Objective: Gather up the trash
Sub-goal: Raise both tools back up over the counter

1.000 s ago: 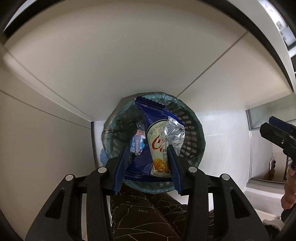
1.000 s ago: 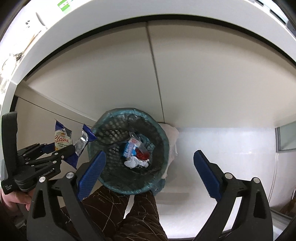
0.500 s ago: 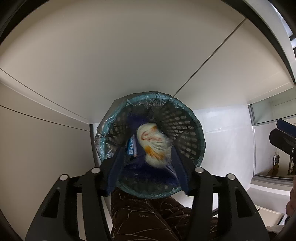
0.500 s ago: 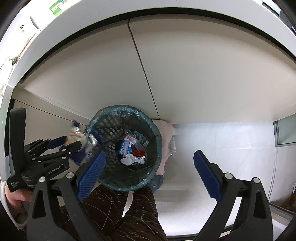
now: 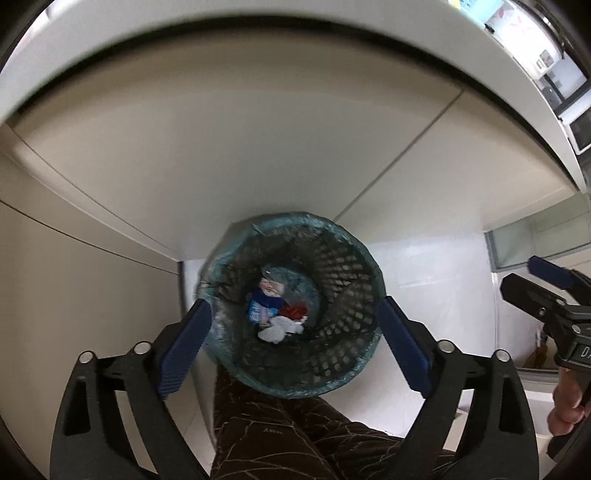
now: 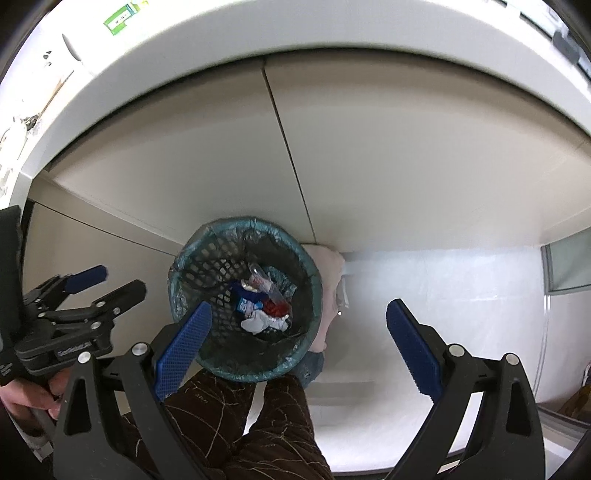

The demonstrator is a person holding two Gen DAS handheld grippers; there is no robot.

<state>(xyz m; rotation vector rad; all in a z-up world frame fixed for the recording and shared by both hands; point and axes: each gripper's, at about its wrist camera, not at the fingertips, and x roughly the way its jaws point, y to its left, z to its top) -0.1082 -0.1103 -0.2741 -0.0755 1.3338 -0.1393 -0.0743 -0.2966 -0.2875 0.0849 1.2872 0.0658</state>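
Note:
A round mesh trash basket (image 5: 343, 258) with a teal liner stands on the floor against the cabinet; it also shows in the right wrist view (image 6: 201, 258). Several wrappers lie at its bottom, among them the blue snack packet (image 5: 264, 301), also in the right wrist view (image 6: 245, 297). My left gripper (image 5: 293, 345) hangs open and empty above the basket. My right gripper (image 6: 297, 343) is open and empty, above the basket's right side. Each gripper shows in the other's view, the left (image 6: 105, 282) and the right (image 5: 532, 277).
Beige cabinet doors (image 5: 240, 155) rise behind the basket under a white countertop edge (image 6: 295, 33). A pale cloth (image 6: 328, 273) lies by the basket's right side. White floor (image 6: 443, 280) spreads to the right. The person's brown trouser legs (image 5: 295, 435) are just below.
My left gripper opened and let go of the blue snack packet, which fell into the basket. The left gripper then rose higher. The right gripper stayed open.

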